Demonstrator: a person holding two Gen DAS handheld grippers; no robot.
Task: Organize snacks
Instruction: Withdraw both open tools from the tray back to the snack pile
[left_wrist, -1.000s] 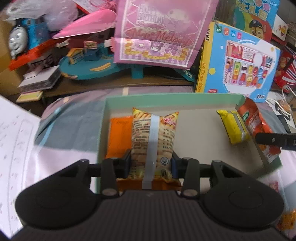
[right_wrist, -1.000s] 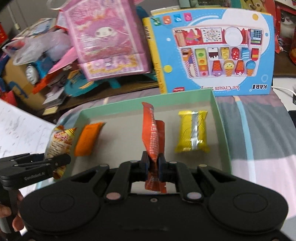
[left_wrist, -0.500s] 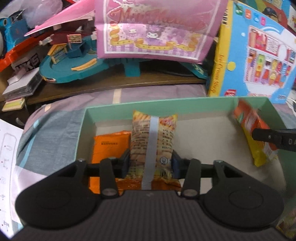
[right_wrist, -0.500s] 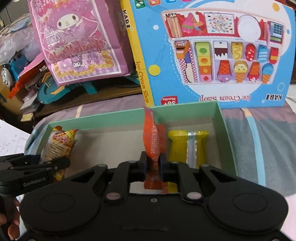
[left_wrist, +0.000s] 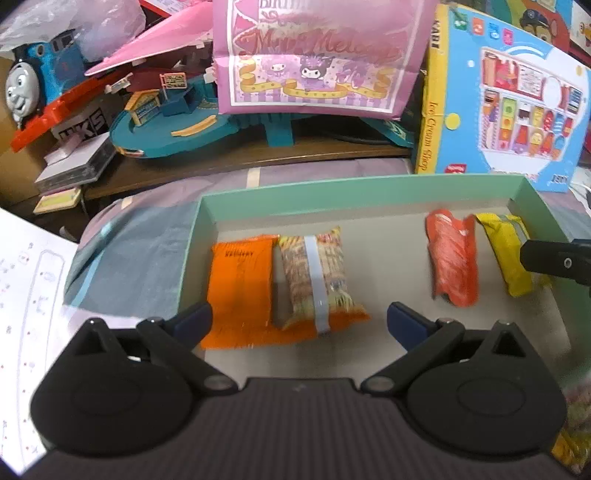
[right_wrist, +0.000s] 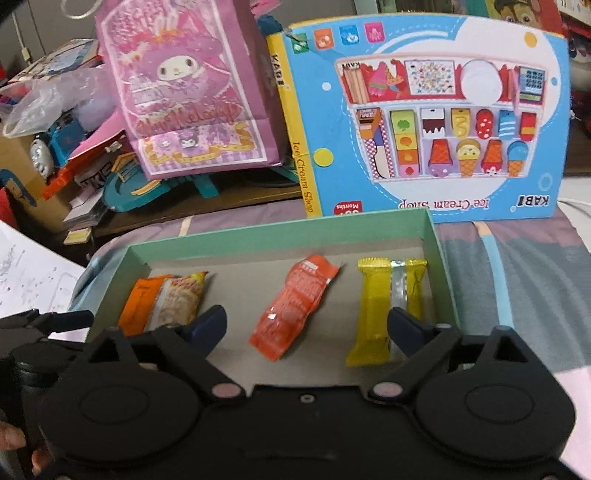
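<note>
Four snack packets (left_wrist: 317, 280) lengthwise near-to-far in the green box (left_wrist: 354, 184), both grippers (left_wrist: 299, 321) (right_wrist: 306, 325) just spread wide, empty.

The left gripper (left_wrist: 297, 319) hangs over a shallow green box (left_wrist: 354, 188), its jaws just opened wide with nothing gripped. Below it an orange packet (left_wrist: 240, 280) and a patterned snack bag (left_wrist: 317, 275) lie side by side, touching. Farther right lie a red-orange packet (left_wrist: 452, 258) and a yellow packet (left_wrist: 508, 254).
</note>
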